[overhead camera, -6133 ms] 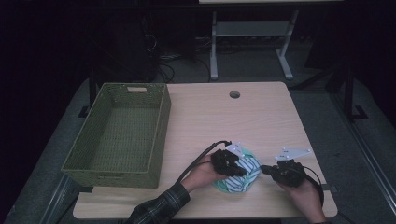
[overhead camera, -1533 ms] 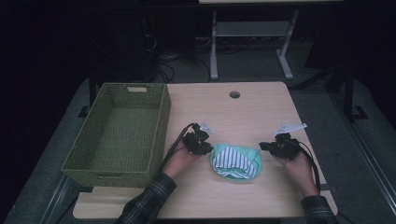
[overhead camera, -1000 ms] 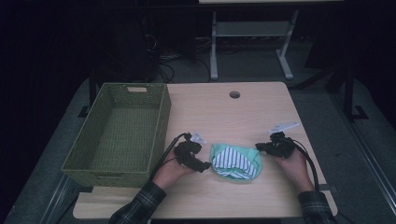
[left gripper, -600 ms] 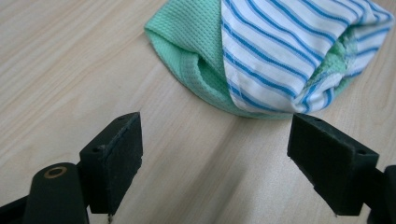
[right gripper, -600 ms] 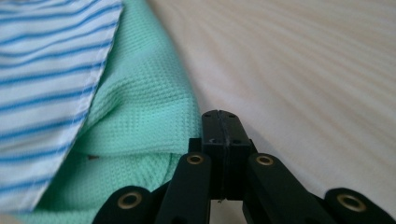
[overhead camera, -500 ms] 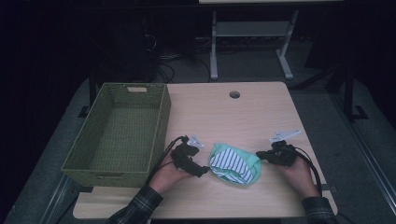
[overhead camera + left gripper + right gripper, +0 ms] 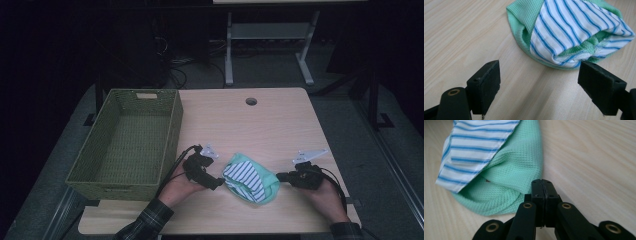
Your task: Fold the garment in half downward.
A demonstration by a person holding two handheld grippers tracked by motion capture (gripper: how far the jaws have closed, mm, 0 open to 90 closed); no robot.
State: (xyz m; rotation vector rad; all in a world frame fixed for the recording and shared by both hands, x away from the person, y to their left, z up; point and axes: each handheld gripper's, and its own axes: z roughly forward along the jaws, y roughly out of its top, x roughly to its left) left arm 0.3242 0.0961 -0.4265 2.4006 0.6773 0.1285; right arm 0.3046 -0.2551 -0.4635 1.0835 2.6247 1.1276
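A bundled cloth (image 7: 250, 180), mint-green waffle fabric wrapped with white blue-striped fabric, lies on the wooden table (image 7: 250, 125) near the front. My left gripper (image 7: 215, 173) sits just left of it, open. Its jaws have just been opening, with bare tabletop between them and the cloth (image 7: 574, 32) a little ahead of my left gripper (image 7: 539, 72). At the bundle's right edge my right gripper (image 7: 281, 176) is shut. In the right gripper view its tips (image 7: 541, 182) rest beside the green hem (image 7: 506, 177), and I see no fabric pinched between them.
A green woven basket (image 7: 120, 186) stands empty at the table's left side, close to the left hand. A round cable hole (image 7: 251, 101) is near the far edge. A metal desk frame (image 7: 270, 35) stands on the dark floor beyond.
My right gripper has slid toward the table's front edge, staying by the cloth's right side. The left gripper has barely moved. The cloth lies where it was.
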